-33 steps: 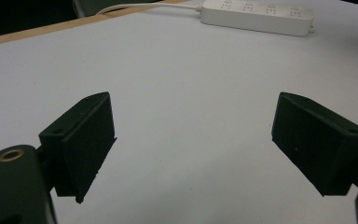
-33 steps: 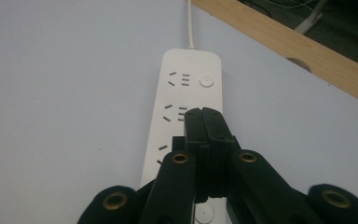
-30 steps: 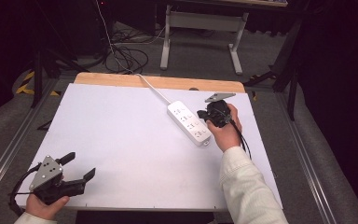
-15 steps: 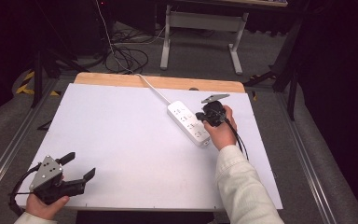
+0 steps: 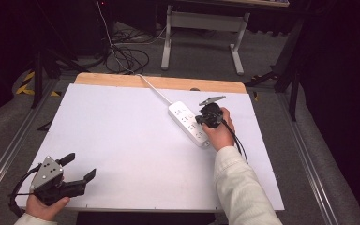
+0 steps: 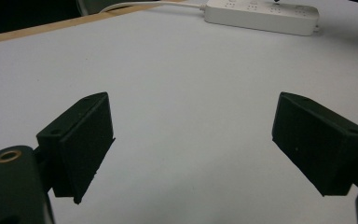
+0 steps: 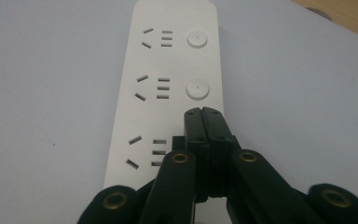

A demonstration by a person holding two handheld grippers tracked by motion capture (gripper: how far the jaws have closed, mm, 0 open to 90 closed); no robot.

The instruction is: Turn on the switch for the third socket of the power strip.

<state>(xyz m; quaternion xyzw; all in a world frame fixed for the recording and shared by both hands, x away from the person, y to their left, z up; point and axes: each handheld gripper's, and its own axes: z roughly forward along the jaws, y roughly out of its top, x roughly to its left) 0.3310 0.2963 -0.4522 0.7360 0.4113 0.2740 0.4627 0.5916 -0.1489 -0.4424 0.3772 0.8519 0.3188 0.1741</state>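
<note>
Starting big: one table (image 5: pixel 122 140), white top, bare apart from the gear. Lying toward its far right, one strip (image 5: pixel 185 118), angled, with one cord (image 5: pixel 154 89) running off the far edge.

Two grippers to count. Sitting parked at the near left corner, left gripper (image 5: pixel 79 167), jaws spread wide with nothing between them. Poised over the near end of the strip, right gripper (image 7: pixel 203 112), jaws pressed together and holding nothing, tips right where a third button would be (hidden under them, so cannot confirm contact).

Trouble from here, as a judgement:
- Could slide the strip across the smooth top if pushed at a slant rather than straight down, with nothing bracing it.
- Could land beside the button, on the casing or in the slots next door, given such narrow tips.
- Could tip the near end up or down by pressing too close to the edge.

Down to the small stuff in the right gripper view: three socket sets (image 7: pixel 151 88), two round buttons (image 7: pixel 197 38) in plain sight.
</note>
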